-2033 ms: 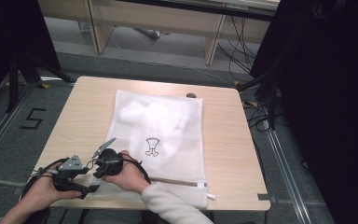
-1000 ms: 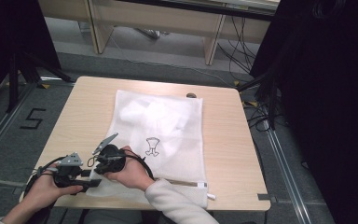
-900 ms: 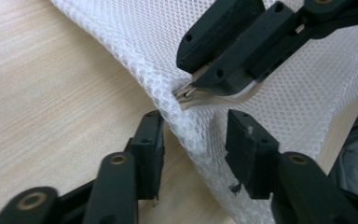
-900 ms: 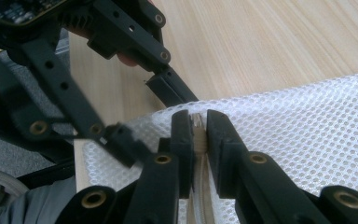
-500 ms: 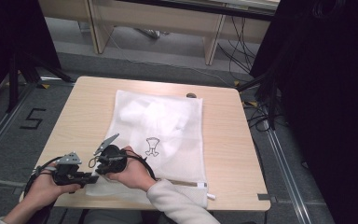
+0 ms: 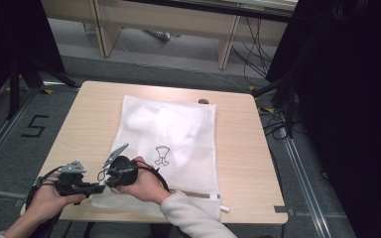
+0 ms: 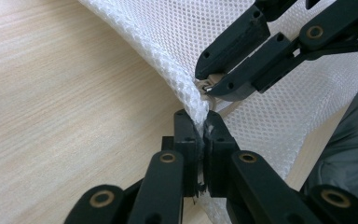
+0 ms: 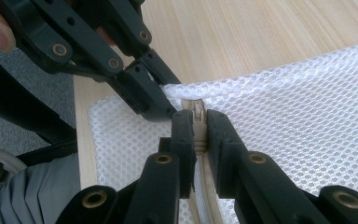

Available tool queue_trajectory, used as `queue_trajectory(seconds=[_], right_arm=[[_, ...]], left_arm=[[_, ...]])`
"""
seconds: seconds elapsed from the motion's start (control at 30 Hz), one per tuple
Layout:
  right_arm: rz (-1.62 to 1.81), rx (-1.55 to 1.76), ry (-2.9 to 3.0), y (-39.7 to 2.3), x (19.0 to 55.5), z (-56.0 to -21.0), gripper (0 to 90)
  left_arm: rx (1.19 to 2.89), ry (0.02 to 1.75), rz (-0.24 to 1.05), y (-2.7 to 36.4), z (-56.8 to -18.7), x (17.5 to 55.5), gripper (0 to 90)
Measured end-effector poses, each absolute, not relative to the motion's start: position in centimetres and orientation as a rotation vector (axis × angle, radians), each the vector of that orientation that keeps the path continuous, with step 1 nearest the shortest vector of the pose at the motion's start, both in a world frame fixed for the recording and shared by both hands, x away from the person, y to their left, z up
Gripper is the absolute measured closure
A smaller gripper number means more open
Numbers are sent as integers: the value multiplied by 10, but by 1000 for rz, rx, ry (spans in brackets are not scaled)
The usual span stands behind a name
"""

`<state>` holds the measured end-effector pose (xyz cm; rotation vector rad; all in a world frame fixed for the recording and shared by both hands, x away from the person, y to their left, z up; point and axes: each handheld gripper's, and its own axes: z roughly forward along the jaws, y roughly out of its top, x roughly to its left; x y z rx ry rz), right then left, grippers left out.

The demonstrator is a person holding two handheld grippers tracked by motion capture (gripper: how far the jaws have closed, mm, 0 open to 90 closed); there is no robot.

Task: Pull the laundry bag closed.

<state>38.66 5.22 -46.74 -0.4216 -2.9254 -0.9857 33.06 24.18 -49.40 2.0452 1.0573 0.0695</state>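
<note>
From above, the mesh laundry bag (image 6: 171,136) lies flat on the table (image 6: 79,119), its zipper edge toward me. My left gripper (image 7: 200,128) has just been closing and now pinches the bag's corner, anchoring it. My right gripper (image 8: 197,123) clamps the zipper pull (image 8: 196,112), ready to slide.

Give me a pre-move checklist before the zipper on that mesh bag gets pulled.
1. Left claw clamped on the mesh bag corner: ok, jaws just closed on the fabric.
2. Right claw shut on the zipper pull: ok.
3. The two claws set close together at the zipper's end: ok.
4. Bag lying flat on the table: ok.
5. Zipper track free of snagged mesh: cannot tell.
</note>
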Motion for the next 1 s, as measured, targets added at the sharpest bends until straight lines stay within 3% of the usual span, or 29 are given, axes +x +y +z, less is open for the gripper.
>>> queue_trajectory(seconds=[1.0], right_arm=[[-892,-448,-2942,43,382,-475,823]], left_arm=[[2033,1041,91,243,-493,331,853]])
